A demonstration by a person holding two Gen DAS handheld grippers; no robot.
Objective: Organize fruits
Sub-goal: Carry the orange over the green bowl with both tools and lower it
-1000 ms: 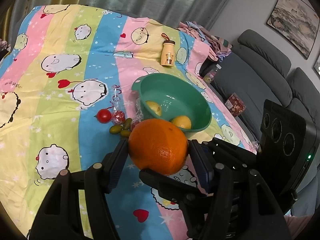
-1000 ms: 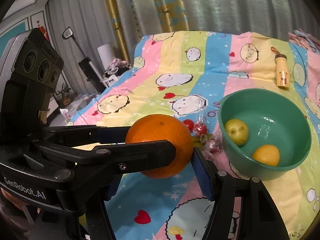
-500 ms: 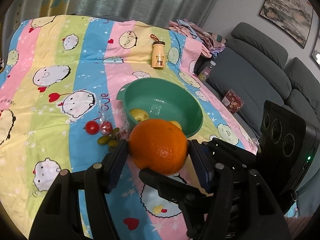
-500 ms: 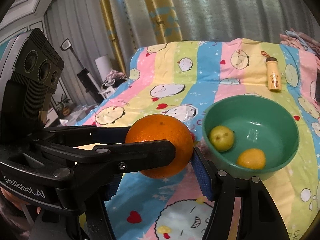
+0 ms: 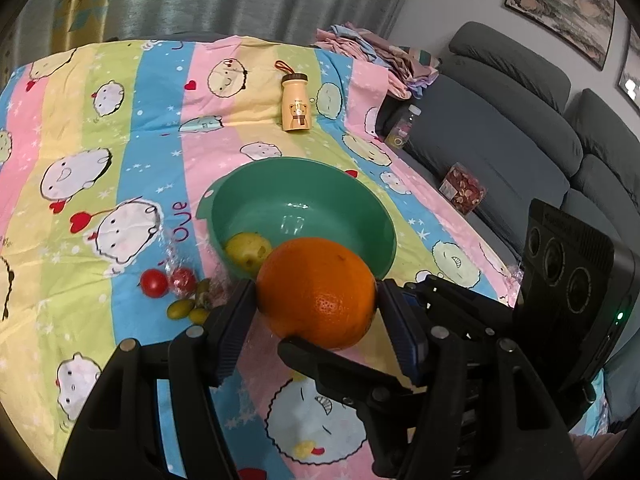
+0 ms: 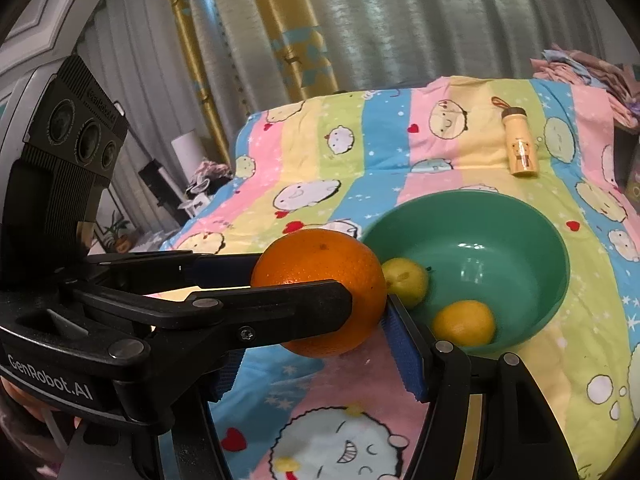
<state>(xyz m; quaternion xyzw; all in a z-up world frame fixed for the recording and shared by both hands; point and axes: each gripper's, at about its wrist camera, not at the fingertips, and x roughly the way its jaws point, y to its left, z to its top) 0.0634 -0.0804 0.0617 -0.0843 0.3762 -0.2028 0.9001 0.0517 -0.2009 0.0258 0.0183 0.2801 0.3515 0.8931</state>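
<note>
Closer to the bowl (image 5: 224, 204) now, both tongs (image 5: 316, 304) (image 6: 320, 304) clamp the orange (image 5: 316, 288).

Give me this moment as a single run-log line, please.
both grippers: shut on orange | position: near green bowl rim | bowl: two yellow fruits

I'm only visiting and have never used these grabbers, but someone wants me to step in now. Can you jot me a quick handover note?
Grippers: the left gripper and the right gripper both clamp the same orange, held above the bedsheet at the near rim of the green bowl.
In the bowl: a yellow-green fruit and a small orange fruit.
On the sheet left of the bowl: a tomato, a wrapped red fruit and some green olives.
Not fruit: a yellow bottle lies behind the bowl.
Left to do: put the orange into the bowl, then probably the small fruits.
</note>
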